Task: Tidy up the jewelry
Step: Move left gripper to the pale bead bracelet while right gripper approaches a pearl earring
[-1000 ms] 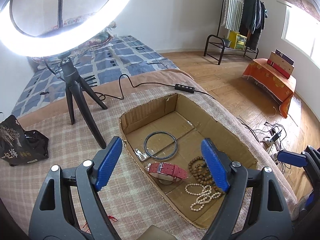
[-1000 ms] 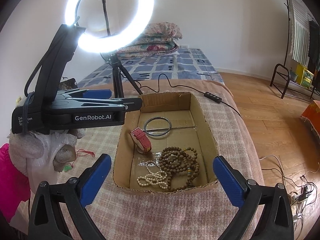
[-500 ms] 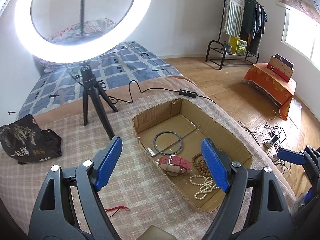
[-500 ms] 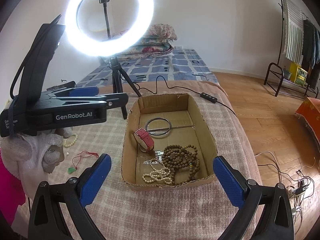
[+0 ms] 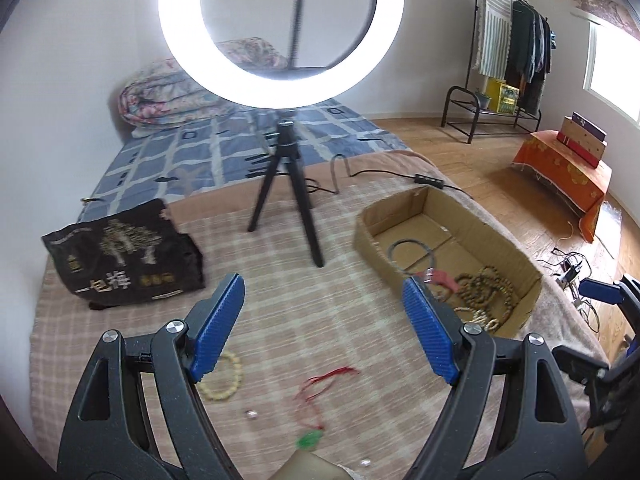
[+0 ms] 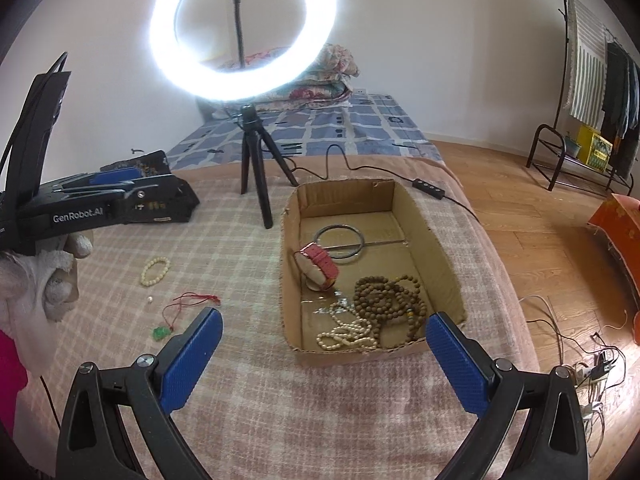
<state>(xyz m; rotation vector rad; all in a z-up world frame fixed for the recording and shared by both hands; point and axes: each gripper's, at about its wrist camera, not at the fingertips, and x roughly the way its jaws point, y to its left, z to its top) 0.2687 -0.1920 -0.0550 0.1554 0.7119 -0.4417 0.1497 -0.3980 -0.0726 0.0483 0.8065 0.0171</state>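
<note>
**Jewelry split between box and blanket**

Checked pink blanket (image 6: 248,392) covers the work surface, with a lit ring light (image 6: 242,28) on a small tripod at its far side and a black printed bag (image 5: 120,256) to the left. On the blanket sits an open cardboard box (image 6: 436,248). Inside it lie a dark bangle (image 6: 339,241), a red-strapped watch (image 6: 318,266) standing on its edge, a heap of brown wooden beads (image 6: 386,300) and a white pearl strand (image 6: 350,336) near the front wall.

Outside the box, to its left, a cream bead bracelet (image 6: 155,270) lies on the blanket; nearer the camera are a red cord (image 6: 192,300) with a green pendant (image 6: 161,333), and a tiny pale bead between them.

Left gripper (image 5: 324,324) hangs above this loose group, its blue pads spread wide with nothing between them; the bracelet shows just under its left pad. A gloved hand (image 6: 60,264) carries it. Right gripper (image 6: 324,360) hovers in front of the box, fingers equally wide and empty.
</note>
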